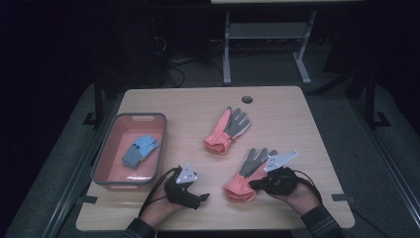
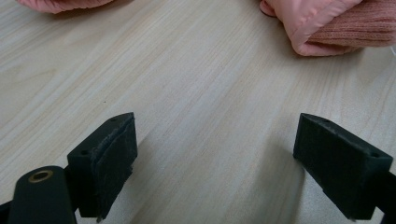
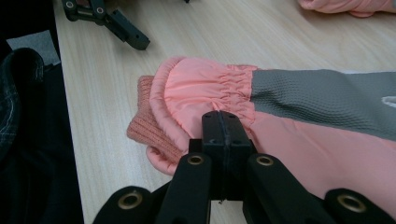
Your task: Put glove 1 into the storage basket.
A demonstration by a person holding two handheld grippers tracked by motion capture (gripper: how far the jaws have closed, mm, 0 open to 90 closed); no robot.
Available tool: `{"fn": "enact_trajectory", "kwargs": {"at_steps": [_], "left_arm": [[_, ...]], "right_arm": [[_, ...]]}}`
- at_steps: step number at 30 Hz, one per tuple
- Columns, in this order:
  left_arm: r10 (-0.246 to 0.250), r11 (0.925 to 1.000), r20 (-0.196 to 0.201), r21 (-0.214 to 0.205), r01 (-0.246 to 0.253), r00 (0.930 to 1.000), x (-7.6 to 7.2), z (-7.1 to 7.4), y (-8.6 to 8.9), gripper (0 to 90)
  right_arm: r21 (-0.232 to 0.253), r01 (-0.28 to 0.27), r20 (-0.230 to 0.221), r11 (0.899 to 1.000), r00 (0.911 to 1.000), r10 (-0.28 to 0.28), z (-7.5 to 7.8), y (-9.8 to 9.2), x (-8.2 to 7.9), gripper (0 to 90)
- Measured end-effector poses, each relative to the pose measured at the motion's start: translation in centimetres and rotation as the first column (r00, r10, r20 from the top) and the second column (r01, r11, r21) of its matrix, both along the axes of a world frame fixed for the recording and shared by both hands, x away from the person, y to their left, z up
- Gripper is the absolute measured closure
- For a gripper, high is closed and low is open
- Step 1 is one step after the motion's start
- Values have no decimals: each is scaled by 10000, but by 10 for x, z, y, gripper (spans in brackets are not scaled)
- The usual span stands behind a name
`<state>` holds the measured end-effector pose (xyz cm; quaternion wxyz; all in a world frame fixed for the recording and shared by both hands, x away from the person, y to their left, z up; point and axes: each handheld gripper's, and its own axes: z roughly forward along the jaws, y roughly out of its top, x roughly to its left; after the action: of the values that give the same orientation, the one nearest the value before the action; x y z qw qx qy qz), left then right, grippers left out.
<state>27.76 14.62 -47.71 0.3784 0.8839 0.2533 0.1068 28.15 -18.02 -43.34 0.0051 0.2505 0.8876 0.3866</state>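
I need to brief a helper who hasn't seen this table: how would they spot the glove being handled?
On the wooden table, right of the pink bin, lie two pink-and-grey gloves. It is the near glove, by the front edge. Unlike the far glove, the right gripper is shut on its cuff.

The high view is dim and grainy: the tabletop (image 1: 277, 106) is the one lit patch, and the room around it sinks into near black. Light falls from above, so shadows under things are short and soft. That view is low in detail, with soft edges. The 2 gripper views are brighter and sharper, the wood grain crisp; the nearest black parts at the bottom are slightly soft. A pale sheen lies on the wood, without harsh glare.
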Motion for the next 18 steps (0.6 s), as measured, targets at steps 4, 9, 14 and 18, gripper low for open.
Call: {"fn": "enact_trajectory", "kwargs": {"at_steps": [4, 9, 14, 18], "left_arm": [[-8, 10000, -1, 3, 8, 10000, 0, 0, 0, 128], [-45, 10000, 11, 47, 45, 10000, 0, 0, 0, 128], [-39, 10000, 4, 43, 39, 10000, 0, 0, 0, 127], [9, 10000, -55, 11, -9, 10000, 0, 0, 0, 126]], "right_arm": [[260, 285, 97, 9993, 9995, -288, 5, -11, 0, 864], [446, 879, 433, 9951, 9950, -898, 5, -31, -4, 708], [110, 1763, 841, 9843, 9807, -1766, 0, -55, -11, 540], [-224, 2398, 1242, 9706, 9640, -2353, -11, -73, -14, 366]]}}
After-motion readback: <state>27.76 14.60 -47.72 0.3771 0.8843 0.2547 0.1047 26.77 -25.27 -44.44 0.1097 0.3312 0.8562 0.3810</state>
